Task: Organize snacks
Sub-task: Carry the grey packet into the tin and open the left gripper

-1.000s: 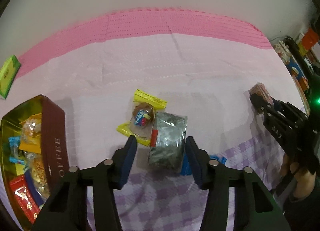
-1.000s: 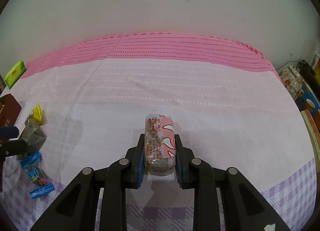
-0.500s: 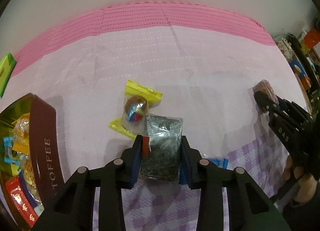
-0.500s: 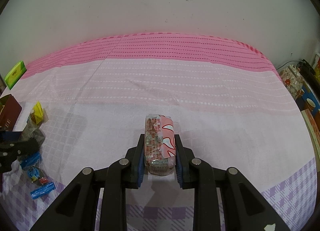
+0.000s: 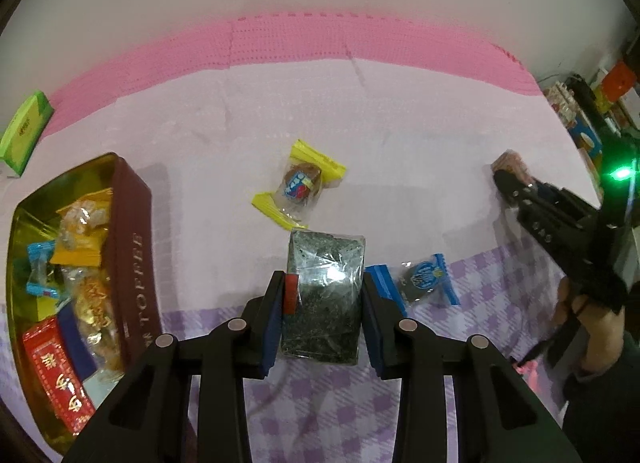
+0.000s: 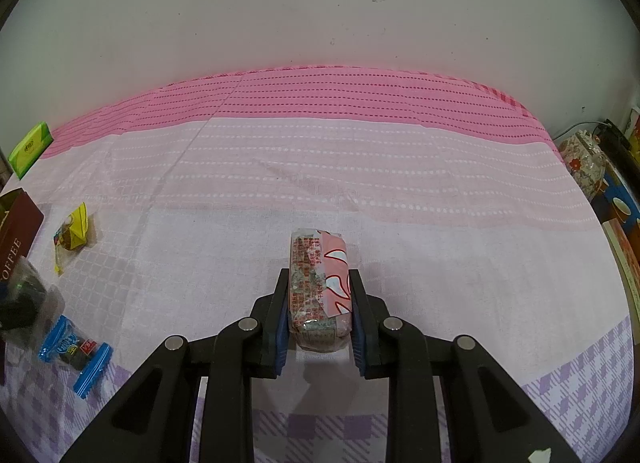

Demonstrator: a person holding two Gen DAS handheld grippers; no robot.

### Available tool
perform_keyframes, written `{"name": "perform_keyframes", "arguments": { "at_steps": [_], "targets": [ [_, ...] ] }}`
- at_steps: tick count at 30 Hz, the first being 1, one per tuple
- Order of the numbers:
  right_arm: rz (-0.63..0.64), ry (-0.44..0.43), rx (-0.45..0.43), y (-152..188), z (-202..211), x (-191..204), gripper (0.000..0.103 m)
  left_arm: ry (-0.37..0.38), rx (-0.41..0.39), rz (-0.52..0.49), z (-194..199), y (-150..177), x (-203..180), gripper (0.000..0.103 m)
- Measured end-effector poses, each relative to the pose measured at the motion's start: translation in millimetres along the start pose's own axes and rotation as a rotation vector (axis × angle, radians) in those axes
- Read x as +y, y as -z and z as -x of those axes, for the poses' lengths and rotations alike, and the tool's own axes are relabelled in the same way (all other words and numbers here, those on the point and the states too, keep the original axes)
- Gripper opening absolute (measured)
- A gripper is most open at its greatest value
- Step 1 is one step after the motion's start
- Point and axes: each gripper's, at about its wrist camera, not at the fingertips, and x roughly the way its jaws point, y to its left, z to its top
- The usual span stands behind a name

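Left gripper [image 5: 323,305]: clamped on a dark packet [image 5: 324,299], blue pads pressing both long sides; a red tab shows at the left pad.
Dark packet: clear wrap over dark contents, held over the seam where purple check meets pale pink on the cloth [image 5: 400,183].
Right gripper [image 6: 319,311]: closed on a pink packet [image 6: 318,287], pads against its two sides; the packet's near end sits between the pads and its far end sticks out past them.
Pink packet: pink and white wrap with red print, over the pale part of the cloth, well apart from the other snacks.
Hand [image 5: 600,327]: seen at the right edge of the left view, gripping the right gripper's handle.
Blue candy [image 5: 426,279]: on the cloth just right of the left gripper's right pad, on the purple check.
Tin [image 5: 132,247]: brown wall lettered TOFFEE, gold inside, left of the left gripper; wrapped snacks in orange, blue and red lie in it.
Yellow candy [image 5: 300,185]: on the pale cloth just beyond the dark packet, apart from it.
Green box [image 5: 26,127]: at the far left, where the cloth's pink band begins.
Wall [image 6: 320,15]: plain white, behind the pink band.
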Motion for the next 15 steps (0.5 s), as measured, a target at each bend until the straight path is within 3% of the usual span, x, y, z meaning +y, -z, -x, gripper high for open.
{"name": "perform_keyframes", "arguments": {
  "at_steps": [8,15],
  "targets": [
    [0.0,0.0,0.0,0,0,0,0.024,-0.007,-0.078,0.075,43,-5,25,0.036],
    [0.0,0.0,0.0,0,0,0,0.024,-0.098,-0.137,0.207,74,1,89,0.036]
  ]
}}
